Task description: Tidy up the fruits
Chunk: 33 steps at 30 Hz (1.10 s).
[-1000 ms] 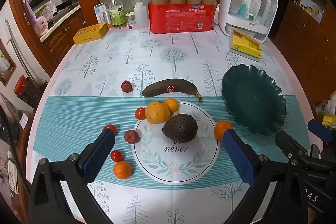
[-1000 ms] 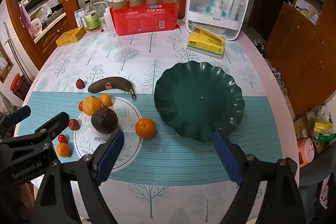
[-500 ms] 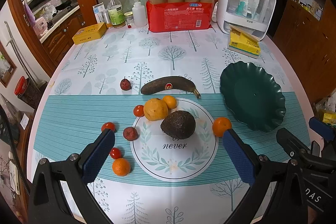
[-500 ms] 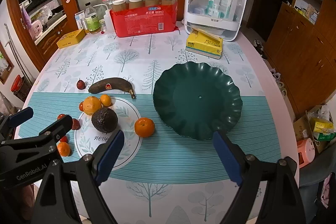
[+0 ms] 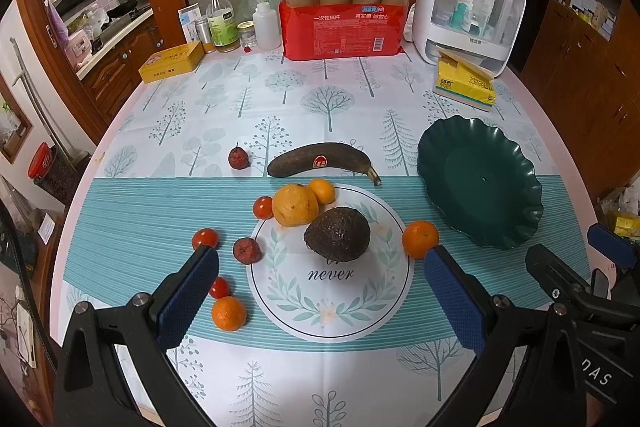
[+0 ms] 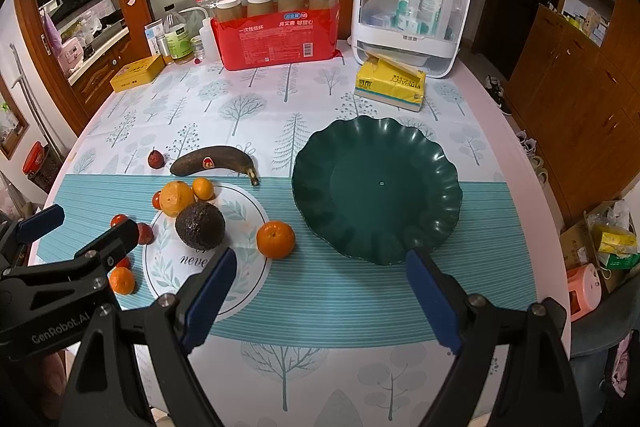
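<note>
Now both hand-held grippers, left [image 5: 320, 291] and right [image 6: 320, 291], hover wide open and empty above the worktop [image 6: 360, 355]. Fruits lie scattered around the avocado [image 5: 337, 234], left of the empty green plate [image 6: 400, 215].

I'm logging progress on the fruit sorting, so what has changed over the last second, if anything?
Only the cameras moved: both views drew back and rose slightly, so the table shows a little smaller and farther. Nothing was grasped or released. The left claw and right claw stay open and empty. The avocado, banana and oranges lie where they were, and the green plate remains empty.
</note>
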{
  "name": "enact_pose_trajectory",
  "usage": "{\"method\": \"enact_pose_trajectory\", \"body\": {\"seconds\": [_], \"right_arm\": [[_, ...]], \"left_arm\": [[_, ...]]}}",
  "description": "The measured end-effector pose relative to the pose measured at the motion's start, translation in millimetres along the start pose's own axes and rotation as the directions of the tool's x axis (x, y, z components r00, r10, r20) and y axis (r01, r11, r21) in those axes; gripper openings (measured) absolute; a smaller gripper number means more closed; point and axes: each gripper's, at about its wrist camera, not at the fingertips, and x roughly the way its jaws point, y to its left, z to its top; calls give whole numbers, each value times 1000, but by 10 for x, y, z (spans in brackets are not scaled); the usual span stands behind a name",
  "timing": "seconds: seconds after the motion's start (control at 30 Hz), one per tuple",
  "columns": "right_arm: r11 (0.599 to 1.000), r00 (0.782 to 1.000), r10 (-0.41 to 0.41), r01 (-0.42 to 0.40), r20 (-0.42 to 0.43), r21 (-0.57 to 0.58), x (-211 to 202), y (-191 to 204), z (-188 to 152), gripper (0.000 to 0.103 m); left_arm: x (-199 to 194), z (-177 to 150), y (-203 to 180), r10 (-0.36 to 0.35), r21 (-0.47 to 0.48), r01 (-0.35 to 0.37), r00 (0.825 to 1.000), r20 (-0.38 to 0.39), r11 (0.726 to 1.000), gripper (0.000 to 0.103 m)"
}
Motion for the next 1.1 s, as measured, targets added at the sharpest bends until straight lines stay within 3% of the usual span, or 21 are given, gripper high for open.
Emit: {"method": "enact_pose_trajectory", "body": {"seconds": [0.53, 0.83, 1.1], "right_arm": [[1000, 1000, 2, -2, 6, -2, -48, 31, -43, 87], [1000, 1000, -1, 1, 4, 2, -69, 98, -32, 87], [1000, 1000, -3, 3, 11, -2, -71, 197, 31, 87]], "left_arm": [[-102, -65, -13, 17, -3, -17, 1000, 17, 1000, 102], [-232, -9, 110, -49, -18, 50, 997, 53, 999, 102], [-291, 49, 256, -36, -9, 37, 997, 75, 999, 102]]}}
